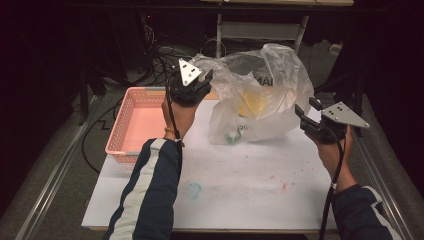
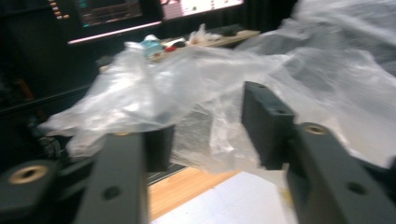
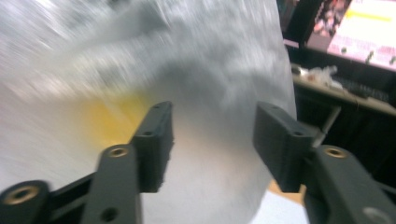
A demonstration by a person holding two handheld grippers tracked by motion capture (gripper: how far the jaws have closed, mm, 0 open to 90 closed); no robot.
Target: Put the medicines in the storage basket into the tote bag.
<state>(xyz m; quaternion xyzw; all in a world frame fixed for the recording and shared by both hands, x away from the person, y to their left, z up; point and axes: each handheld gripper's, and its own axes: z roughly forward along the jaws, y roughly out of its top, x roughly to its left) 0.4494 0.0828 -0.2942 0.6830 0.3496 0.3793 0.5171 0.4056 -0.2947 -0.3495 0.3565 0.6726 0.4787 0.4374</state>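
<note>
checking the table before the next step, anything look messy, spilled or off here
Yes. The white table top is stained: a bluish ring near its front and reddish specks to the right. The clear plastic bag stands crumpled with something yellow inside. The pink basket hangs over the table's left edge.

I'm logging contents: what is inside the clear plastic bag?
Inside the clear plastic bag: a yellow object and a small green-and-white item. The wrinkled film blurs their details.
</note>
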